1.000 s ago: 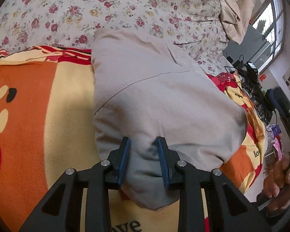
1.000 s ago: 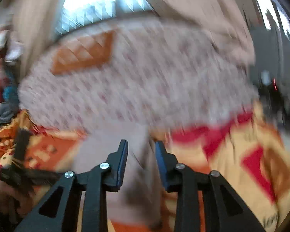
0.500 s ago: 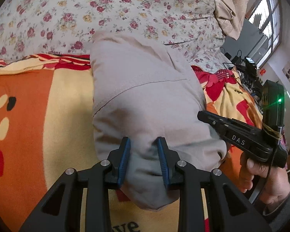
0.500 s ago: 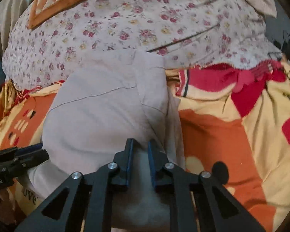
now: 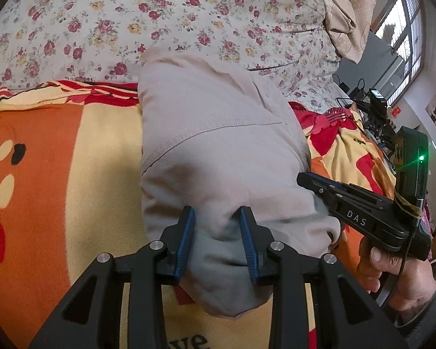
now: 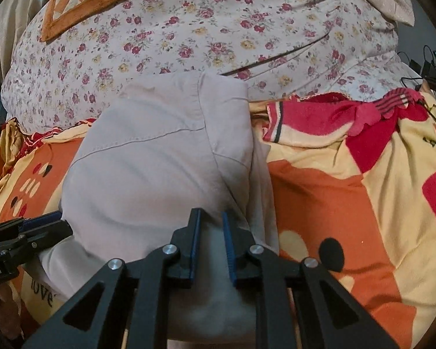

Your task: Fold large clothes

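Observation:
A beige garment [image 5: 218, 145] lies folded on an orange and yellow blanket [image 5: 58, 174], its far end against a floral quilt [image 5: 130, 14]. My left gripper [image 5: 218, 218] holds a bunch of the garment's near left edge; its jaws are opening slightly while the cloth still fills the gap and touches both pads. In the right wrist view the garment [image 6: 160, 160] fills the middle. My right gripper [image 6: 210, 218] is shut narrowly on its near right edge. The right gripper [image 5: 305, 179] also shows at the garment's right side, held by a hand [image 5: 392, 267]. The left gripper [image 6: 52, 221] shows at the far left.
The blanket [image 6: 334, 203] spreads to the right of the garment. An orange checked cushion [image 6: 87, 0] lies on the quilt [image 6: 218, 29] at the back. Cables and devices [image 5: 375, 101] stand beyond the bed on the right, below a window.
The right gripper swung down onto the garment's near right edge and its jaws narrowed on the cloth. The left gripper stayed put, and its jaws now stand slightly wider.

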